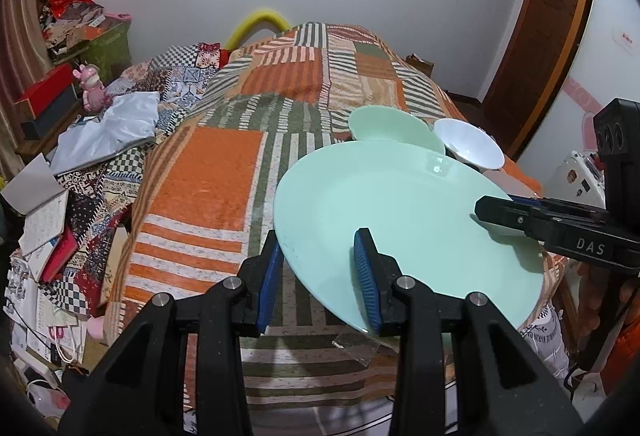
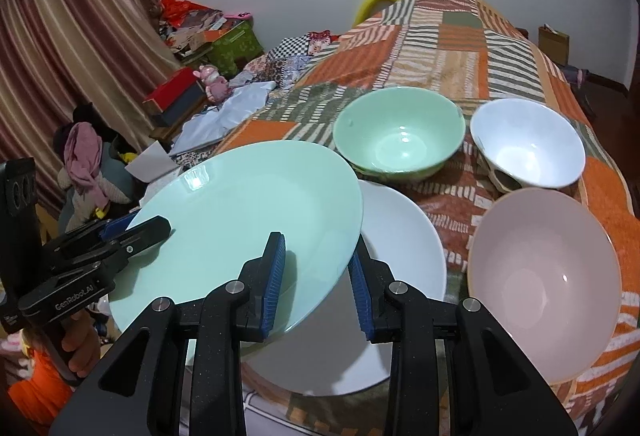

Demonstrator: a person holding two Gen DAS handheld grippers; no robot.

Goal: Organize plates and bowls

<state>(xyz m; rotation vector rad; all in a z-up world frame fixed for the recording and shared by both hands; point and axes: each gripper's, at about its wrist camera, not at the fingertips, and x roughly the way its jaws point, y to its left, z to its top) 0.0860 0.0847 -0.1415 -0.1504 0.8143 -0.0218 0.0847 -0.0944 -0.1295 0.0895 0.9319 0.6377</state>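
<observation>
Holding a mint-green plate between two grippers, the person has it lifted off the patchwork cloth and tilted, partly above a white plate that lies flat on the cloth.

Left: the left gripper straddles the plate's near-left rim; its jaws stand visibly apart, one blue pad below the rim and the other above on the plate's upper face. Whether the pads truly clamp the rim cannot be told from either view.

Centre: the right gripper straddles the opposite rim in the same fashion, jaws spread about the edge, one pad on the upper face and one just outside and below. Firm contact is likewise not resolved.

Right: three bowls stand on the cloth. A green bowl sits beyond the white plate, a white bowl beside it leans tilted, and a pink bowl stands nearest, just right of the white plate.

Step in hand, by judgement: stacking plates, with the green plate being carried over the white one. The next move calls for levelling the plate, centring it above the white plate, lowering both sides evenly, then freeing each rim. An uneven release could let the smooth plate slide off.
</observation>
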